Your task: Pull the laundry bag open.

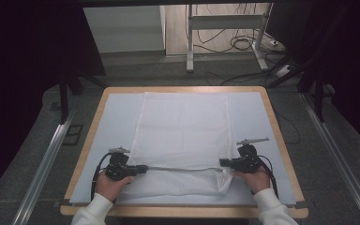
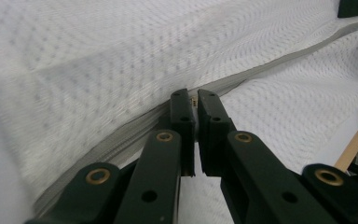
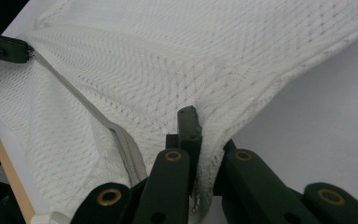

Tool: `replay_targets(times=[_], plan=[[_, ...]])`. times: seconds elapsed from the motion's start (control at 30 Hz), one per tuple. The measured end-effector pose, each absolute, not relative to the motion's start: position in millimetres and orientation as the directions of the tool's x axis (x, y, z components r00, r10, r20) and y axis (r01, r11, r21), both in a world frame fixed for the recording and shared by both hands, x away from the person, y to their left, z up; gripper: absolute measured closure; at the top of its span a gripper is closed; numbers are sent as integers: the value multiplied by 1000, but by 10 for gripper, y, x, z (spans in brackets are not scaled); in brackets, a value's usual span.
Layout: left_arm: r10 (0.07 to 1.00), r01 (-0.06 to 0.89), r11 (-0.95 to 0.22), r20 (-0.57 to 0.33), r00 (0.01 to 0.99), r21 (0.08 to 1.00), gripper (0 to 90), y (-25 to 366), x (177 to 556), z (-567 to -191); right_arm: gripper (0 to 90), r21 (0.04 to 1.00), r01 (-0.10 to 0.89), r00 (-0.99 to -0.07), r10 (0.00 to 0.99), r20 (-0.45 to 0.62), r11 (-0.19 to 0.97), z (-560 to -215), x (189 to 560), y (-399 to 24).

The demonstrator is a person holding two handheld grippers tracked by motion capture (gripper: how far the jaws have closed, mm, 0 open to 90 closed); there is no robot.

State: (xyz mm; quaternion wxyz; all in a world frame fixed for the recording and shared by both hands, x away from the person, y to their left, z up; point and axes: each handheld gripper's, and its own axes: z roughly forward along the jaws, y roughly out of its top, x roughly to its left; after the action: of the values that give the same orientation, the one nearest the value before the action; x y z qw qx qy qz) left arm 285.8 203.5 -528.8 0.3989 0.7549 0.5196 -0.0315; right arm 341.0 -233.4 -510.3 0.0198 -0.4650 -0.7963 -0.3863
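Note:
A white mesh bag lies flat on the pale mat, with a grey zipper running across its near end. My left gripper is at the zipper's left end, its jaws closed together on the small zipper pull. The zipper stretches away toward the other gripper. My right gripper is at the zipper's right end, shut on a fold of the bag's mesh. In the right gripper view the zipper leads off to the left gripper.
The mat covers a table with a wooden rim. Metal rails run along the floor on both sides. Beyond the table stand a white desk frame and loose cables.

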Motion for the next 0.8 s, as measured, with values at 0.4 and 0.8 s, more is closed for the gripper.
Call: replay_targets(times=[0.4, 0.8], plan=[[765, 818, -114, -475, 435, 564, 865, 2225, 2823, -5300, 884, 599, 756, -564, 727, 391, 264, -5101, 3408, -2337], [778, 819, -104, -467, 420, 564, 865, 2327, 2792, -5300, 884, 600, 754, -567, 728, 386, 269, -5104, 3409, -2336]])
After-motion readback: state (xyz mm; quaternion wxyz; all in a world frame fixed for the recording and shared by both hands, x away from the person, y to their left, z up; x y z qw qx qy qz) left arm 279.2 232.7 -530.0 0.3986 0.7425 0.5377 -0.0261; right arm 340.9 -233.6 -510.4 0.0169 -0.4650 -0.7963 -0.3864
